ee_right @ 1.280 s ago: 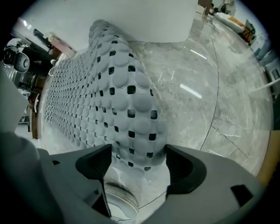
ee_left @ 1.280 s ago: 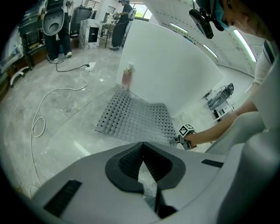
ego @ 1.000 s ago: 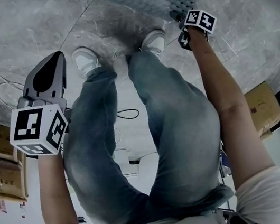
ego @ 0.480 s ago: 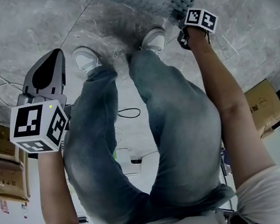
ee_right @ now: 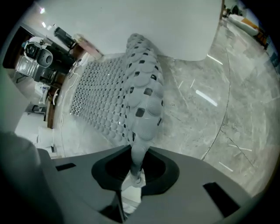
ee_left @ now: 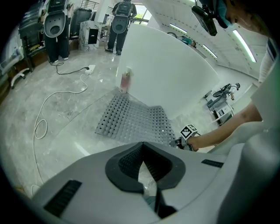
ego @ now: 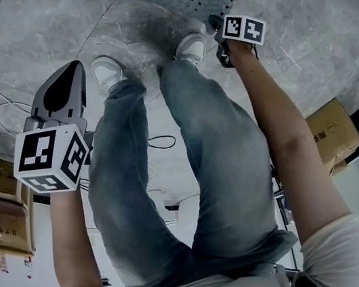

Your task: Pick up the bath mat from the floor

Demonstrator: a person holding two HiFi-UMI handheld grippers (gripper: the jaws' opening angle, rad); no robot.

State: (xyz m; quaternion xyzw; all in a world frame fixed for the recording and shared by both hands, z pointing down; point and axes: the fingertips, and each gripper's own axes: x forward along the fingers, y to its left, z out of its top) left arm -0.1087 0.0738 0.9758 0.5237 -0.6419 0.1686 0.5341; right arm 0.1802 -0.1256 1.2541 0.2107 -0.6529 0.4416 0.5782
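My right claw (ee_right: 133, 171), just closed on the bath mat (ee_right: 143, 83) edge, holds so little that lifting may tug it loose.

bath mat (ee_right: 105, 96): grey, hole-dotted | floor (ee_right: 210, 109): grey marble (veined) | jeans (ego: 218, 167): blue

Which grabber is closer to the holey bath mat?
Right. The right gripper has just closed its jaws on the bath mat. The left gripper hangs shut and empty, apart from it.
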